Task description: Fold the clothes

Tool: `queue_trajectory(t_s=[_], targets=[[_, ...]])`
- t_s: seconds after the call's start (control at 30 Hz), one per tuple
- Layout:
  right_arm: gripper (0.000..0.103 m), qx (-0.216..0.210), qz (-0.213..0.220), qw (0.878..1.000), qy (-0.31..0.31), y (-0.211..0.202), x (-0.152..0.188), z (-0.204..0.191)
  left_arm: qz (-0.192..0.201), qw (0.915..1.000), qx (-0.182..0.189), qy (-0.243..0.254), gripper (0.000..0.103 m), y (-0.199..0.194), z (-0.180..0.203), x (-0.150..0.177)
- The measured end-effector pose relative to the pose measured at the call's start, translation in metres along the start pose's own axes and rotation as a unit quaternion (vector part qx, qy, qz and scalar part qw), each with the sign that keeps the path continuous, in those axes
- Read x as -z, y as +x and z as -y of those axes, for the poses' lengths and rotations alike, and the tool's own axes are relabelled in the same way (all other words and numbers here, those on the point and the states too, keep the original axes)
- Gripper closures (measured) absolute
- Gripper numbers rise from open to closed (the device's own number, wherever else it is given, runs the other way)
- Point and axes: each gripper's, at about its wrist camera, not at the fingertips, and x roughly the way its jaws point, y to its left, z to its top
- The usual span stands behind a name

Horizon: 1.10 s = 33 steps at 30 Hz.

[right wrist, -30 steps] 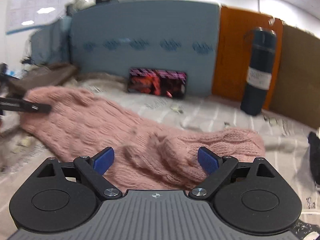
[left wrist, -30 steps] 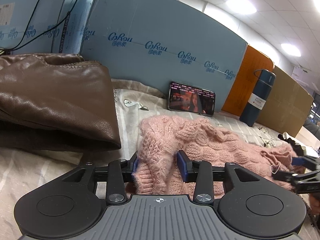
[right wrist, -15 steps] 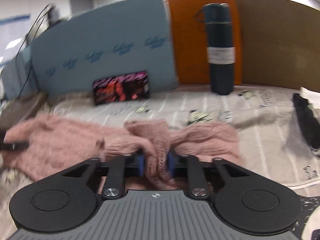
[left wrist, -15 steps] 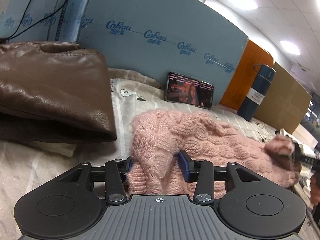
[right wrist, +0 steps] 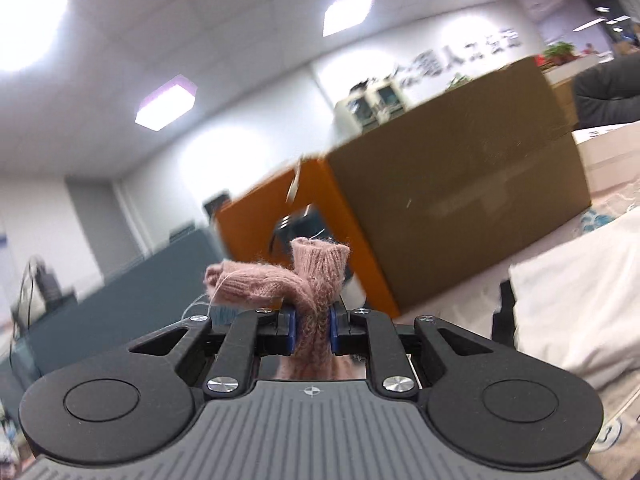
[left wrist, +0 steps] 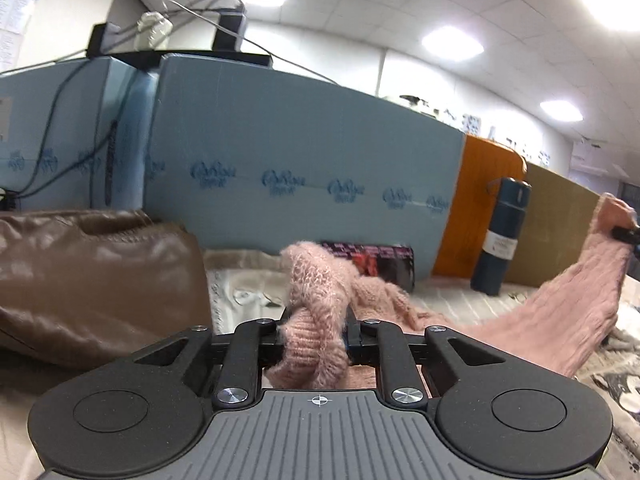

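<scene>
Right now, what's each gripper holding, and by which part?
Both hold the pink sweater. The left gripper pinches a ribbed edge; the right gripper pinches what look like two ribbed cuffs, lifted high.

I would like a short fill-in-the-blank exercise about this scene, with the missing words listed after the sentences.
1. Both grippers are shut on the same ____ knitted sweater.
2. Left of the left gripper lies a folded ____ leather jacket.
3. The dark blue flask stands ____ in front of the orange panel.
4. The right gripper holds its end of the sweater ____ than the left one does.

Missing words: pink; brown; upright; higher
</scene>
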Motion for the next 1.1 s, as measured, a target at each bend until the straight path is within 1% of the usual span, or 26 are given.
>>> queue_trajectory(t_s=[0.07,0.13,0.17,0.27,0.3,0.33,0.37,0.4,0.43,0.47,0.5,0.53,0.57,0.63,0.67,0.73,0.77,0.8,0.83,0.87,0.9,0.93,0.97,1.03,1.1], targets=[[0.089,0.01,0.0,1.0,0.021,-0.003,-0.002,0.014,-0.014,0.9999,0.001,-0.002,0.085,0.004,-0.001,0.002],[0.089,0.029,-0.014,0.999,0.034,-0.005,0.003,0.029,-0.036,0.9993,0.005,0.005,0.085,0.009,-0.001,0.006],[0.089,0.042,-0.027,0.998,0.033,-0.005,0.009,0.036,-0.05,0.9986,0.008,0.013,0.085,0.012,0.0,0.009],[0.089,0.081,-0.073,0.994,0.025,-0.001,0.027,0.057,-0.082,0.9954,-0.004,0.05,0.084,0.021,0.006,0.018],[0.089,0.096,-0.087,0.991,0.023,0.002,0.032,0.064,-0.083,0.995,-0.009,0.054,0.079,0.022,0.006,0.018],[0.089,0.11,-0.102,0.988,0.021,0.004,0.037,0.07,-0.084,0.9947,-0.014,0.058,0.077,0.022,0.006,0.019],[0.088,0.124,-0.107,0.986,0.022,0.005,0.04,0.075,-0.079,0.9948,-0.018,0.061,0.069,0.02,0.006,0.017],[0.086,0.137,-0.111,0.984,0.024,0.006,0.042,0.08,-0.073,0.995,-0.023,0.065,0.063,0.018,0.006,0.016],[0.079,0.148,-0.108,0.983,0.032,0.005,0.043,0.082,-0.061,0.9949,-0.033,0.074,0.048,0.014,0.007,0.015],[0.071,0.158,-0.097,0.982,0.04,0.002,0.042,0.084,-0.049,0.9945,-0.043,0.083,0.042,0.011,0.007,0.013],[0.066,0.168,-0.083,0.981,0.041,0.0,0.042,0.086,-0.037,0.9937,-0.052,0.092,0.034,0.007,0.007,0.011],[0.058,0.182,-0.065,0.98,0.038,-0.003,0.042,0.085,-0.037,0.993,-0.043,0.104,0.027,0.009,0.01,0.008],[0.053,0.198,-0.047,0.979,0.034,-0.006,0.04,0.084,-0.036,0.992,-0.034,0.116,0.025,0.011,0.013,0.005],[0.049,0.219,-0.011,0.975,0.034,-0.015,0.04,0.085,-0.035,0.9893,-0.016,0.141,0.021,0.014,0.018,0.0],[0.045,0.22,0.006,0.975,0.038,-0.021,0.039,0.087,-0.035,0.9876,-0.007,0.153,0.02,0.015,0.021,-0.003],[0.042,0.19,0.031,0.981,0.037,-0.03,0.037,0.087,-0.034,0.9836,0.011,0.177,0.018,0.019,0.026,-0.009],[0.037,0.165,0.037,0.985,0.036,-0.035,0.037,0.085,-0.033,0.9812,0.019,0.189,0.017,0.02,0.028,-0.012],[0.033,0.132,0.029,0.99,0.037,-0.036,0.038,0.084,-0.033,0.9787,0.028,0.201,0.017,0.022,0.031,-0.015],[0.025,0.097,0.02,0.994,0.037,-0.036,0.039,0.083,-0.033,0.9759,0.037,0.213,0.017,0.024,0.034,-0.017],[0.022,0.058,-0.002,0.997,0.043,-0.034,0.04,0.082,-0.044,0.9733,0.043,0.221,0.017,0.03,0.039,-0.018],[0.019,0.02,-0.031,0.998,0.052,-0.029,0.041,0.083,-0.057,0.9699,0.053,0.231,0.017,0.036,0.045,-0.017],[0.014,-0.011,-0.063,0.996,0.062,-0.024,0.044,0.084,-0.073,0.9661,0.062,0.24,0.017,0.042,0.049,-0.016],[0.011,-0.029,-0.094,0.993,0.067,-0.017,0.046,0.083,-0.09,0.9622,0.071,0.247,0.017,0.049,0.052,-0.014],[0.011,-0.014,-0.132,0.989,0.064,-0.006,0.053,0.083,-0.118,0.9566,0.093,0.25,0.017,0.063,0.052,-0.008],[0.011,0.027,-0.152,0.986,0.057,0.002,0.056,0.086,-0.144,0.9571,0.106,0.228,0.017,0.076,0.044,-0.002]])
